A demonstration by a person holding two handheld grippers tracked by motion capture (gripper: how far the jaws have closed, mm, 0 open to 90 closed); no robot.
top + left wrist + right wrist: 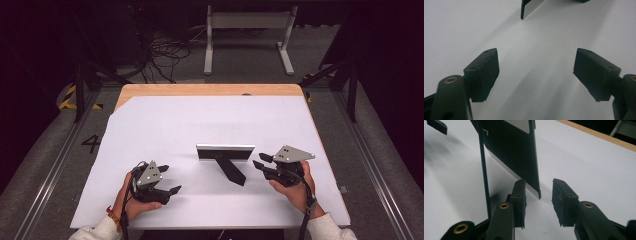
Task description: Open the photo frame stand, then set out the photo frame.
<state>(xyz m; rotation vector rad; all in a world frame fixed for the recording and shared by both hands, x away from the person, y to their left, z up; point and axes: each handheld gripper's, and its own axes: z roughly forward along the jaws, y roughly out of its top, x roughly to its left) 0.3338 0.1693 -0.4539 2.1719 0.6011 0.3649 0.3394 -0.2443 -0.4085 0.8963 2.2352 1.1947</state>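
A white sheet (pixel 210 125) covers the table. Mid-sheet a black picture frame (pixel 225 152) stands on its prop leg (pixel 231 170). The right gripper (pixel 263 162), jaws spread, sits just beside the frame's edge, seemingly not touching. The left gripper (pixel 169 179), spread wide, rests well apart.

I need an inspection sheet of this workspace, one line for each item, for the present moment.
Surface: white sheet over a wooden table; flat, unmarked.
Job's things: black picture frame standing upright on its rear prop, back toward the person.
Clutter: nothing seen on the sheet.
Grippers: left gripper open, apart from the frame; right gripper open, close beside the frame's right edge, not clamping it.
Cables: one trails from each gripper toward the person; a tangle lies on the floor beyond the table.
Surroundings: dark room, white stand legs, yellow-black floor tape.
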